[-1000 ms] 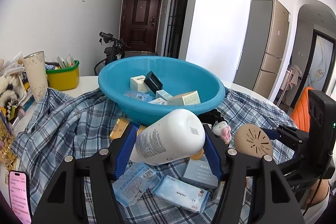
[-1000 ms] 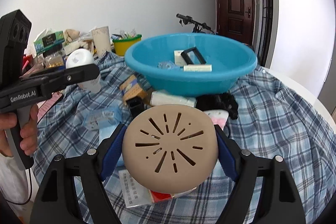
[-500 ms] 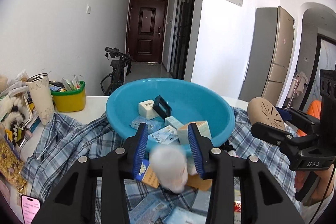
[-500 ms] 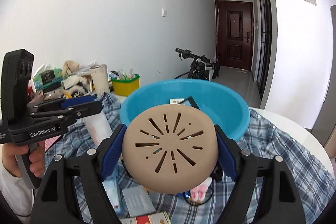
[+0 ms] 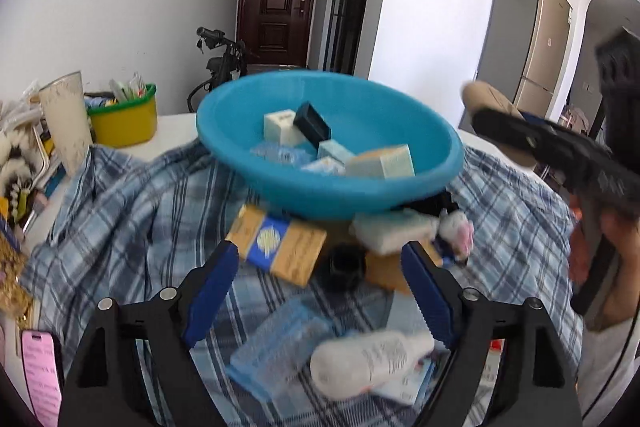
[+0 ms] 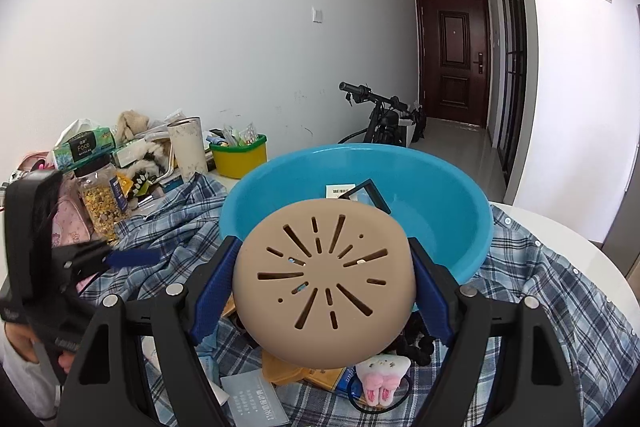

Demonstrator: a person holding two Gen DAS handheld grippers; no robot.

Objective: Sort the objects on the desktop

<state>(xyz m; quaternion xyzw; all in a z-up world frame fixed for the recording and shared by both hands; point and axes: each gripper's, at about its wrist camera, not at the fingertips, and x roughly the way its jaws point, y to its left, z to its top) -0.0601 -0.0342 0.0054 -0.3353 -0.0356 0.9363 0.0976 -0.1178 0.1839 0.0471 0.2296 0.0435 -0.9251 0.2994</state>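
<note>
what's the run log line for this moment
left gripper: jaws opening, white bottle loose on cloth | right gripper: holding tan vented disc | blue basin: ahead

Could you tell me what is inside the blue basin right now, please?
The blue basin holds a cream box, a black case, a clear wrapped packet and pale boxes. Its near wall hides whatever lies beneath them.

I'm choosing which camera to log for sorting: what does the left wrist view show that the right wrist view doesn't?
Only the left wrist view: a blurred white plastic bottle lying below the left gripper, whose jaws are opening with nothing between them. Only the right wrist view: the slotted face of the tan round cover gripped by the right gripper. Both: the blue plastic basin on checked cloth.
</note>
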